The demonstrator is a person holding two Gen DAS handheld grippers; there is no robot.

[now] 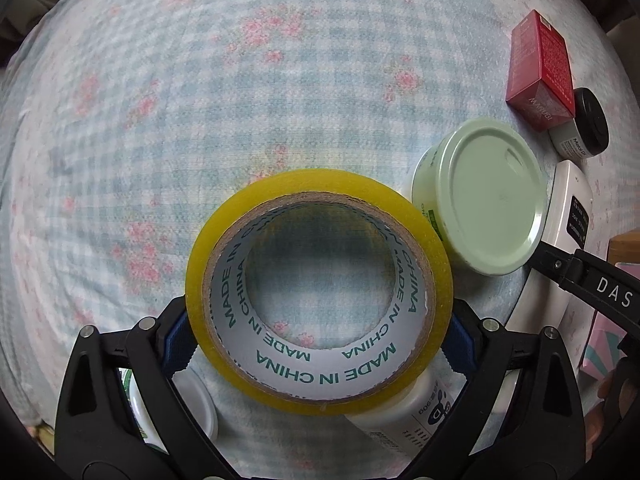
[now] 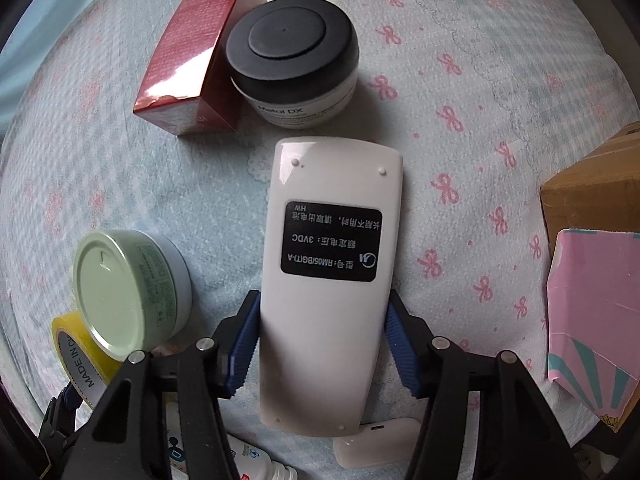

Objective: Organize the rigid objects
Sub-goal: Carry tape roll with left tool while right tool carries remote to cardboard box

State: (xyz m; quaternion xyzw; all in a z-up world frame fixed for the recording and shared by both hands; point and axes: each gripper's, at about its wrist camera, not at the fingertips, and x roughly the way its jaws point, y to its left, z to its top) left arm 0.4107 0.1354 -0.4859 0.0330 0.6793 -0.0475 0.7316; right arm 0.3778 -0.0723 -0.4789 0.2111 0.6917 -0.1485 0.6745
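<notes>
- Two grippers are each carrying one item over the flowered bedsheet (image 1: 280, 80), which suggests both things are being brought toward the same cluster.
- Left gripper (image 1: 320, 344) is clamping the yellow tape roll (image 1: 320, 292) across its outer rim, blue pads (image 1: 180, 344) pressing on either side; the roll is sitting flat with its hole facing the camera, a grip that keeps a round thing from rolling out.
- Right gripper (image 2: 320, 344) is closing on the white remote (image 2: 332, 272) near its lower half, pads (image 2: 244, 344) touching both long edges. The remote is facing label-side up and pointing away from the camera.
- Green-lidded jar (image 1: 488, 196) is sitting tilted just beside the tape roll, seemingly leaning on it (whether they actually touch is hard to tell).
- Red box (image 2: 200, 52) and the black-lidded jar (image 2: 292, 60) are resting against each other beyond the remote's far end, so the remote is probably heading for a spot in line with them.
- White bottle (image 1: 404, 412) and a small white case (image 2: 376, 444) are lying beneath the grippers, not yet sorted.
- Cardboard box (image 2: 592, 188) and a pink carton (image 2: 592, 312) are standing off to the right, well apart from the cluster.
</notes>
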